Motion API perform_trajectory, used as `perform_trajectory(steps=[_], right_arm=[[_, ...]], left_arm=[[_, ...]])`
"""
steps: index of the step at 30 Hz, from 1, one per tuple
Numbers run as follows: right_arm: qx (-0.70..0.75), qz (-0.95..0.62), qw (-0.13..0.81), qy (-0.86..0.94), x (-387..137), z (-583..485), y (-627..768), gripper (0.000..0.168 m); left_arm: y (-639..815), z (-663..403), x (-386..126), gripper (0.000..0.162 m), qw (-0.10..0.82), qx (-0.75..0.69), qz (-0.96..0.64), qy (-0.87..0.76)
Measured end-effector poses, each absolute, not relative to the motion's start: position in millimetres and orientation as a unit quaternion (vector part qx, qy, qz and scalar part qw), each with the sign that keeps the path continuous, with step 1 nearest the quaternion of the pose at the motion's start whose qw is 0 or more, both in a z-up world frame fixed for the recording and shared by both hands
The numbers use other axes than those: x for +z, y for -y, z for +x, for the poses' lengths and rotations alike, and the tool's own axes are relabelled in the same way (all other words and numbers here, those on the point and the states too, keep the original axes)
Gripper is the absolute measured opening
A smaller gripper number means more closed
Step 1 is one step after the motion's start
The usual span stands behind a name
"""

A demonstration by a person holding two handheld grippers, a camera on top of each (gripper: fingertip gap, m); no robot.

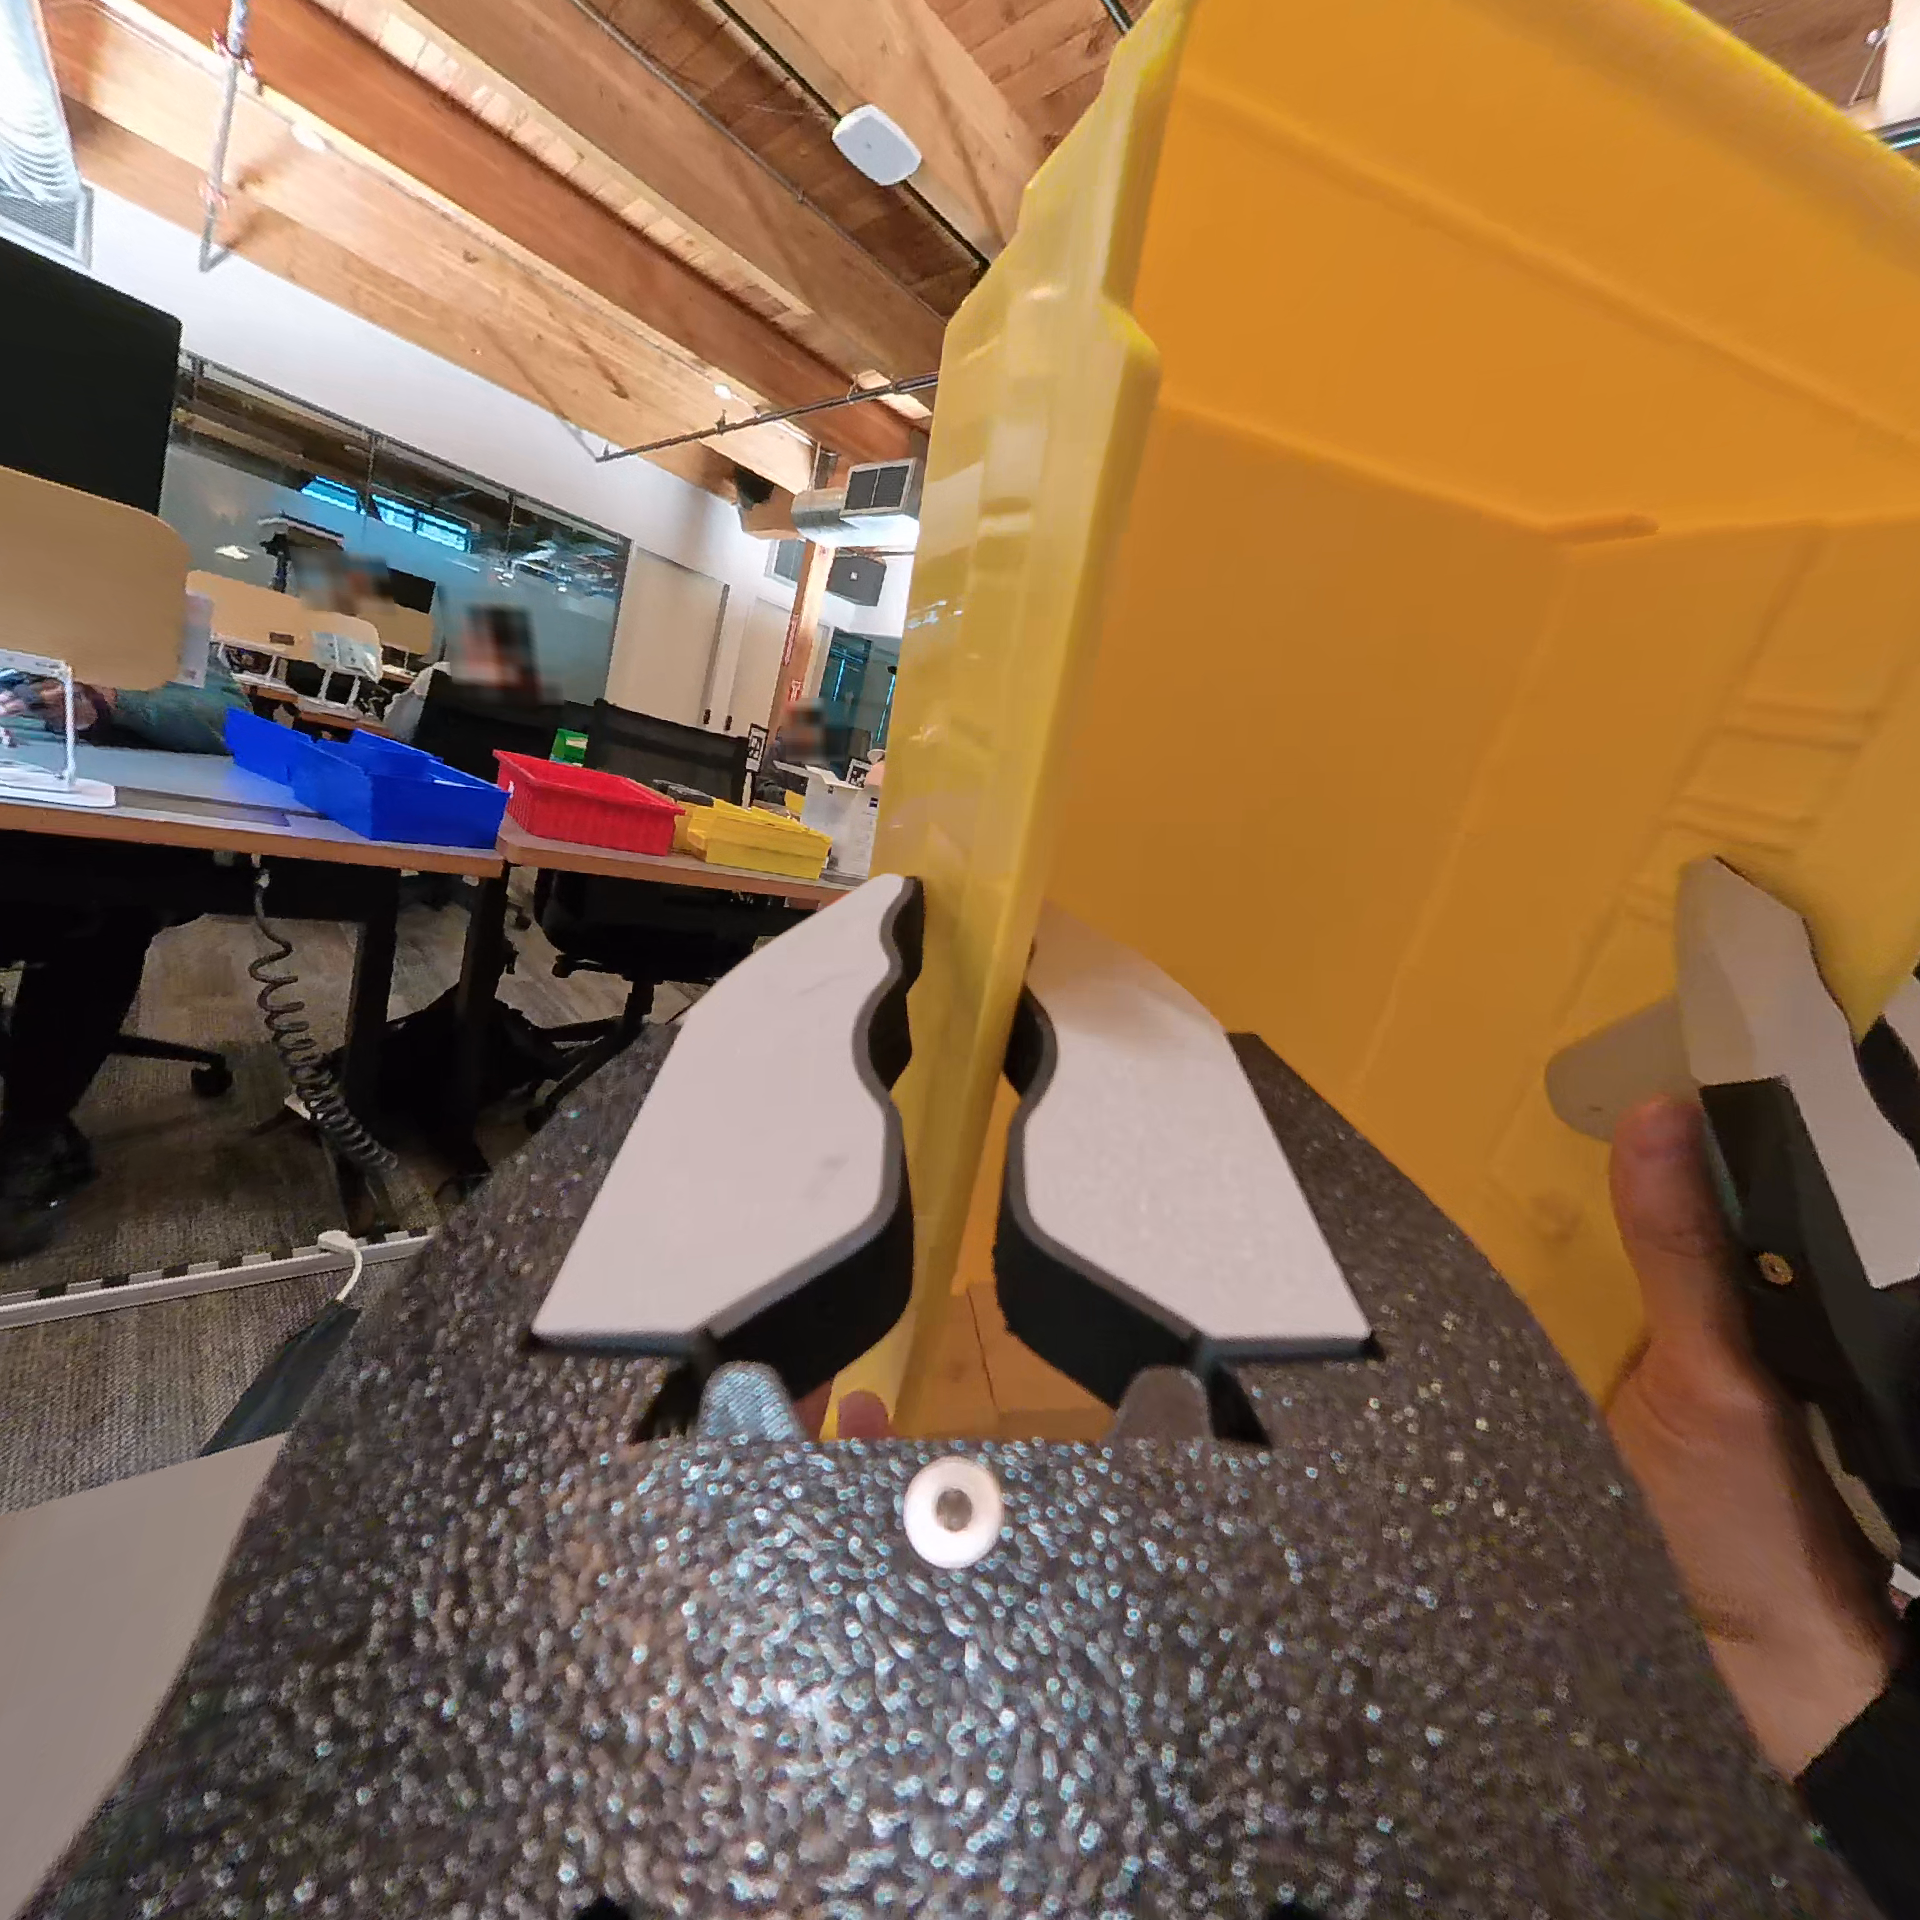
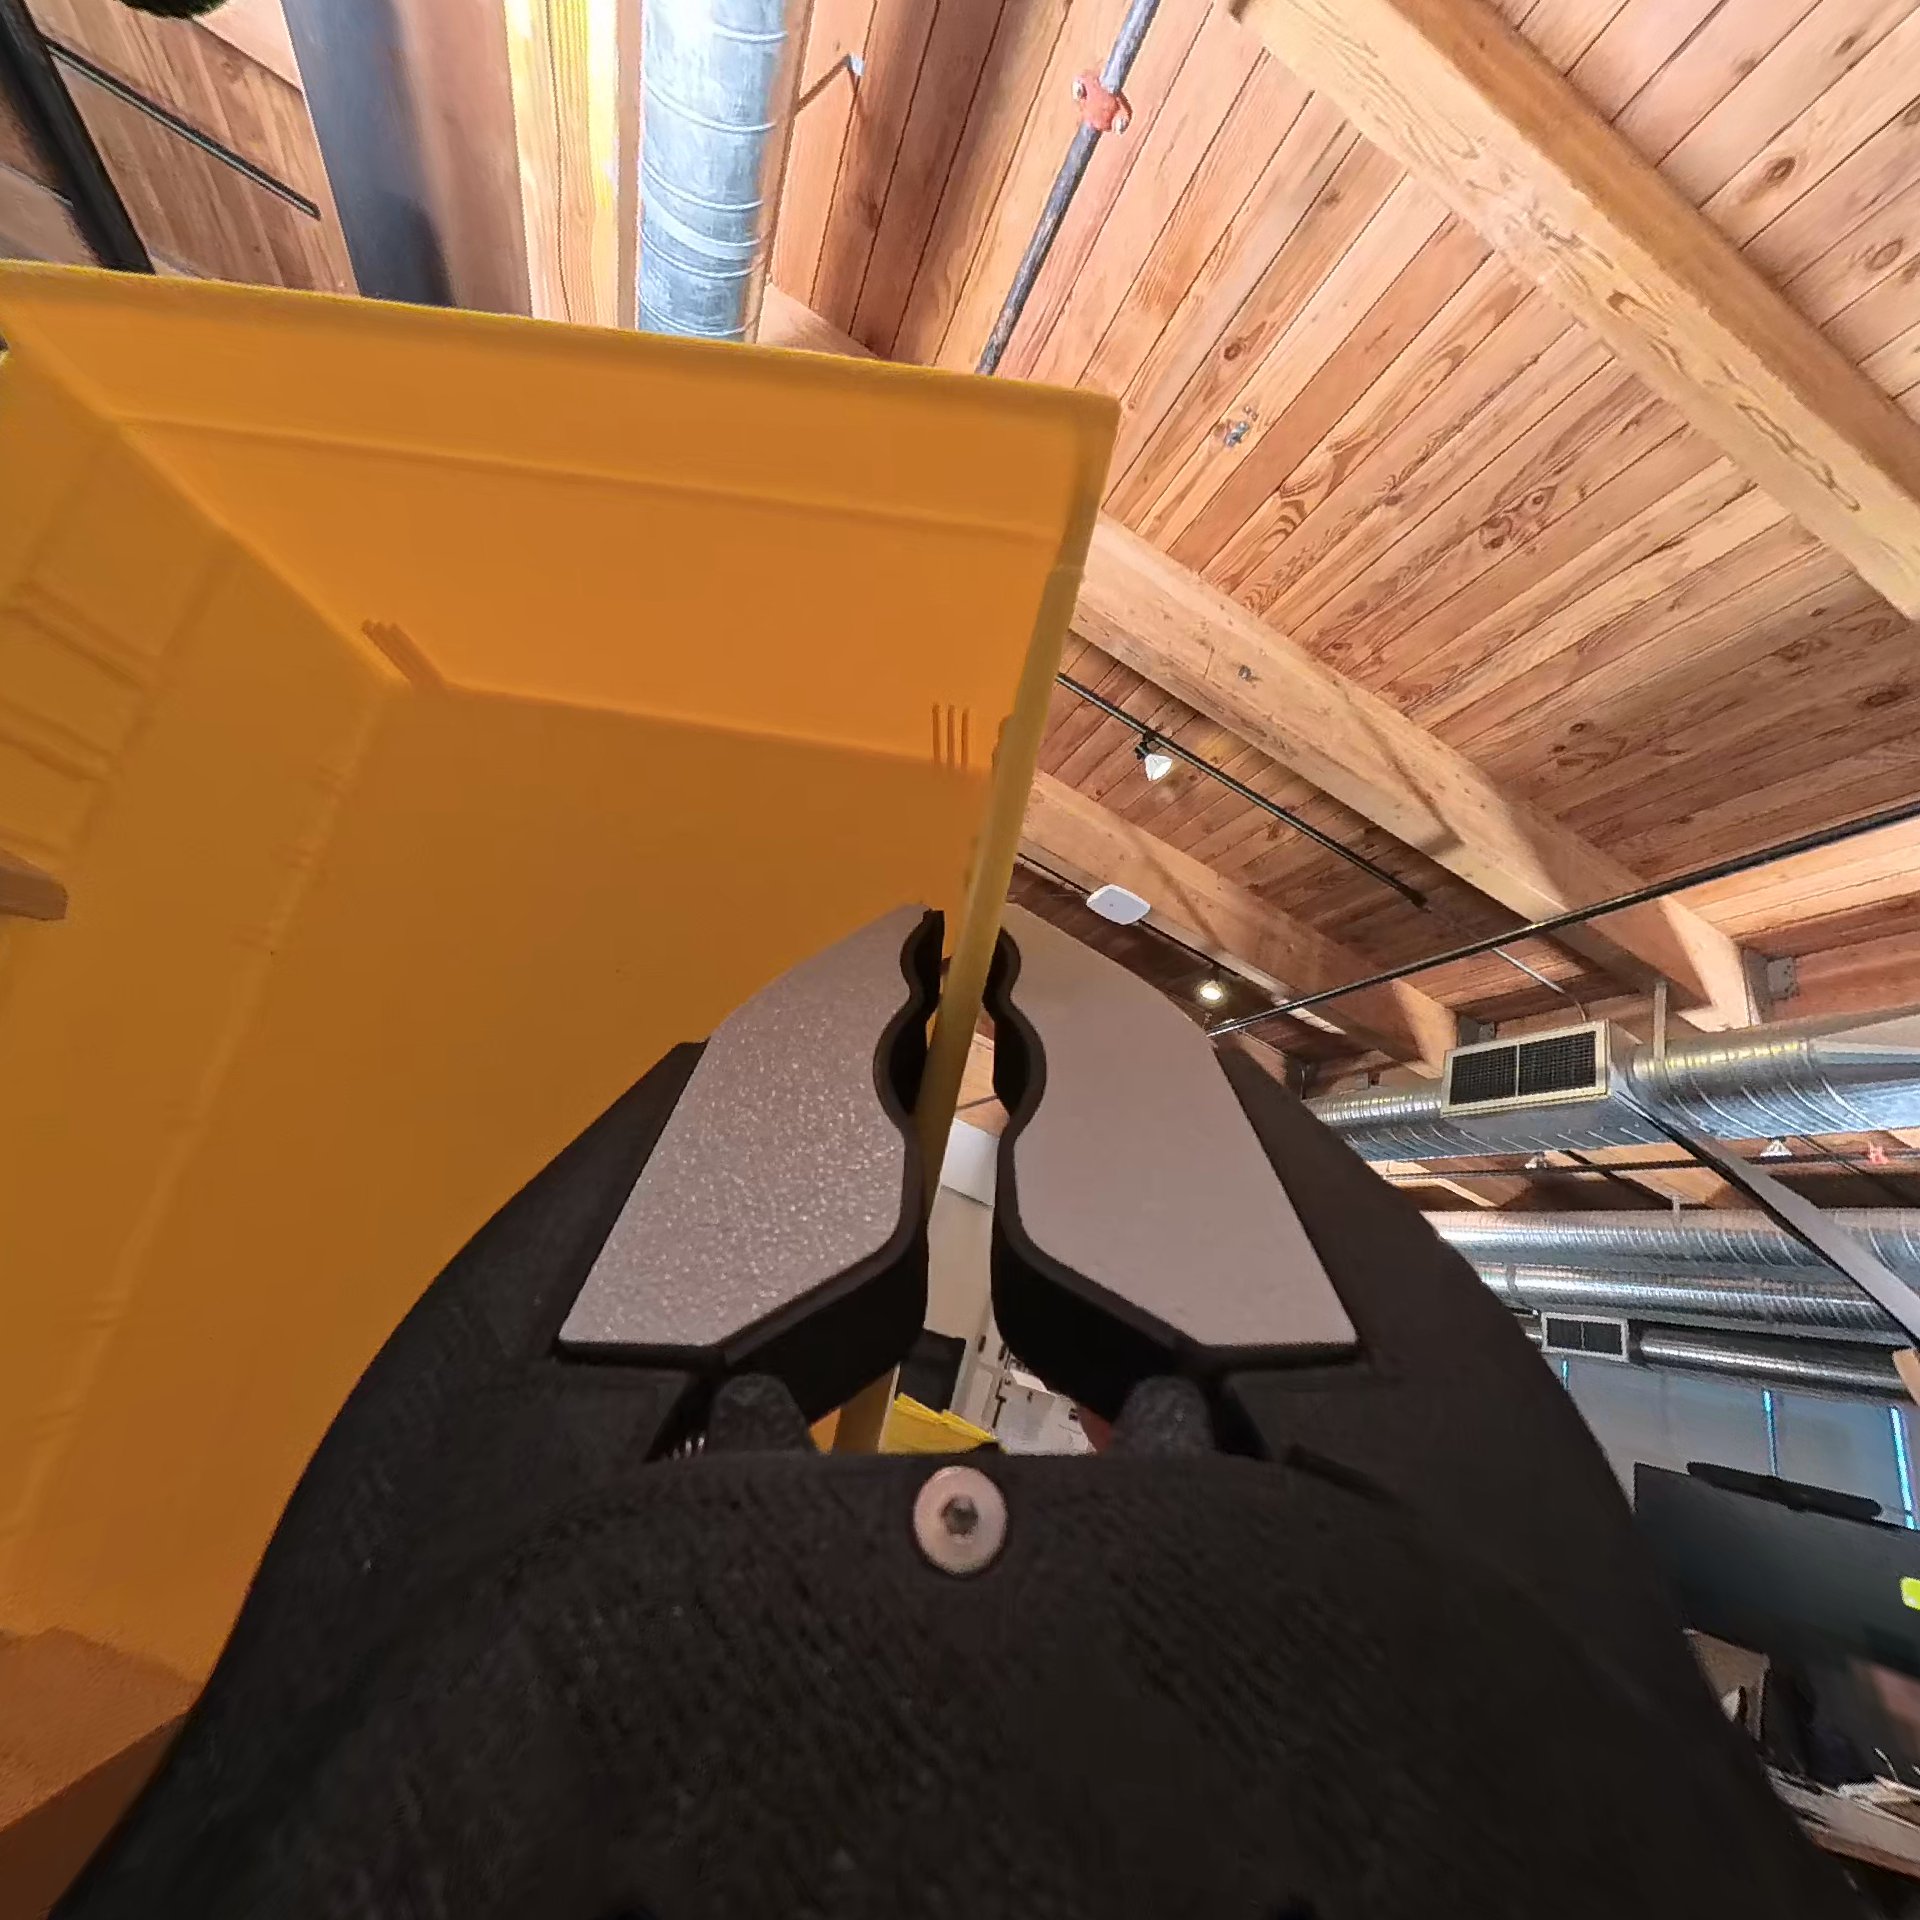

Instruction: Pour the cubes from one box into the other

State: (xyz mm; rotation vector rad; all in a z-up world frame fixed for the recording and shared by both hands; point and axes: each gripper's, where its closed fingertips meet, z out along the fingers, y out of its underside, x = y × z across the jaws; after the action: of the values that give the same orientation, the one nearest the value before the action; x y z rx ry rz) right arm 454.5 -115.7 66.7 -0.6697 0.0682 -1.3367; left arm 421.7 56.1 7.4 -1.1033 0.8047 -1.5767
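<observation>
A yellow plastic box (image 1: 1351, 623) is lifted and tipped up, its open inside facing both cameras, with the ceiling behind it. My left gripper (image 1: 966, 935) is shut on the box's left side wall. My right gripper (image 2: 964, 940) is shut on the thin right side wall of the same box (image 2: 520, 831). The right gripper also shows in the left wrist view (image 1: 1745, 966), held by a hand (image 1: 1714, 1455). A tan wooden piece (image 2: 26, 894) shows at the left edge of the right wrist view. Tan wooden shapes (image 1: 997, 1361) show low between my left fingers. The other box is not clearly in view.
Desks behind hold blue bins (image 1: 395, 800), a red bin (image 1: 587, 805) and yellow bins (image 1: 758, 836). An office chair (image 1: 644, 935) and a coiled cable (image 1: 301, 1049) stand beneath them on carpet. People sit farther back. Wooden beams and a metal duct (image 2: 707, 156) run overhead.
</observation>
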Motion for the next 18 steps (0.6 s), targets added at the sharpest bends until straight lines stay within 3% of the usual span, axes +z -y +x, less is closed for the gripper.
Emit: perform_trajectory(steps=[10,18], right_arm=[[-0.608,-0.273,0.745,-0.028,76,442,126,0.007],[-0.597,-0.339,0.726,-0.051,61,455,117,0.007]], left_arm=[[-47,411,23,0.012,0.531,-0.651,-0.422,-0.341],[-53,416,3,0.011,0.527,-0.603,-0.468,-0.374]])
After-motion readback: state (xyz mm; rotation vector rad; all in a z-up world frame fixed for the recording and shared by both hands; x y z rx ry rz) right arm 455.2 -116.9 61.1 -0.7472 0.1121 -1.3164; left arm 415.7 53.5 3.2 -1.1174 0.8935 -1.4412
